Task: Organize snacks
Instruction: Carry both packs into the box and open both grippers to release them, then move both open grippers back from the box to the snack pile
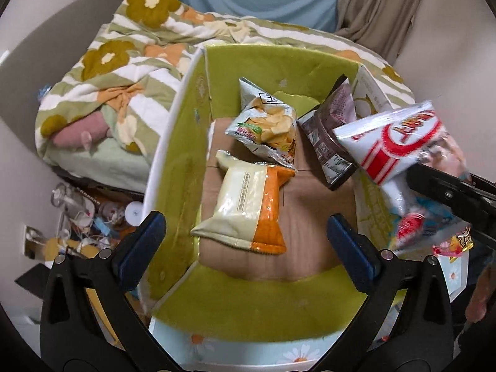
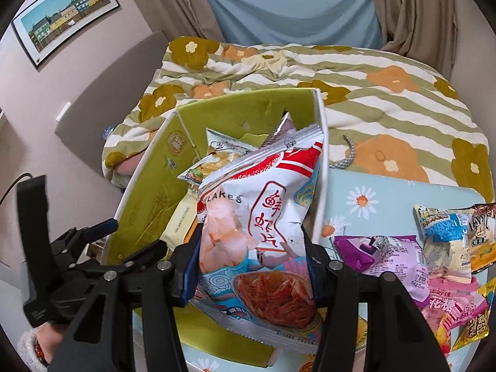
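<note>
A green-lined cardboard box holds three snack bags: a cream and orange pack, a chips bag and a dark brown pack. My left gripper is open and empty, just above the box's near end. My right gripper is shut on a white and red shrimp flakes bag and holds it over the box's right wall; the bag also shows in the left wrist view. The box also shows in the right wrist view.
A pile of loose snack packs lies on the daisy-print surface right of the box. A floral striped blanket covers the bed behind. Cluttered items lie on the floor left of the box.
</note>
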Demonstrator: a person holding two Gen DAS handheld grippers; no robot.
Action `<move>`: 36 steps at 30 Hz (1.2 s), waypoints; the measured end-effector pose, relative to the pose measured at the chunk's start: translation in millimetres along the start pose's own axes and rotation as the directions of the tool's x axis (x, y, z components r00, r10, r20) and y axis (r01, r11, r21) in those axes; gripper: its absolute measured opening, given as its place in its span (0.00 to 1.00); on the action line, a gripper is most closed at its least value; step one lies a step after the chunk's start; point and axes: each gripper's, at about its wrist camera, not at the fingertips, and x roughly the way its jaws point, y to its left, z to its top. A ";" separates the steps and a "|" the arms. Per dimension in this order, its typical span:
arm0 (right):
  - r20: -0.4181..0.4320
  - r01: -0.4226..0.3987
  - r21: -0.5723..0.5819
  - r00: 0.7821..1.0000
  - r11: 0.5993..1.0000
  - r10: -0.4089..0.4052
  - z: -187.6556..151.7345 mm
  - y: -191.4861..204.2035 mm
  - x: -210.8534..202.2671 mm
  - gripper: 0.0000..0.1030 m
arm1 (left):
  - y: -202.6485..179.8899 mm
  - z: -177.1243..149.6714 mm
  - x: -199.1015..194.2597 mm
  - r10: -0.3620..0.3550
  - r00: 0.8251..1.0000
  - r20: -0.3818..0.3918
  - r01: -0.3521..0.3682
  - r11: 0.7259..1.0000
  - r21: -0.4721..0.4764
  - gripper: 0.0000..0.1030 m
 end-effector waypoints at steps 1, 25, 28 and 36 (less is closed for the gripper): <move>-0.003 -0.006 -0.004 1.000 1.000 0.006 1.1 1.7 1.7 0.49 | 0.1 -2.0 -2.8 0.001 1.000 0.003 -0.001 1.000 -0.003 1.00; -0.023 -0.073 -0.126 0.997 0.989 0.070 5.4 21.2 31.6 1.00 | 14.6 -23.9 -14.7 0.067 0.998 0.016 -0.065 0.994 -0.087 1.00; -0.001 -0.080 -0.139 0.997 0.987 0.081 5.1 23.1 18.1 1.00 | 11.7 -22.3 -26.1 0.068 0.997 0.040 -0.064 0.994 -0.087 1.00; 0.083 -0.045 -0.160 0.995 0.986 0.059 0.0 29.9 -31.5 1.00 | -0.9 -17.5 -66.7 0.082 0.990 0.112 -0.077 0.996 -0.051 1.00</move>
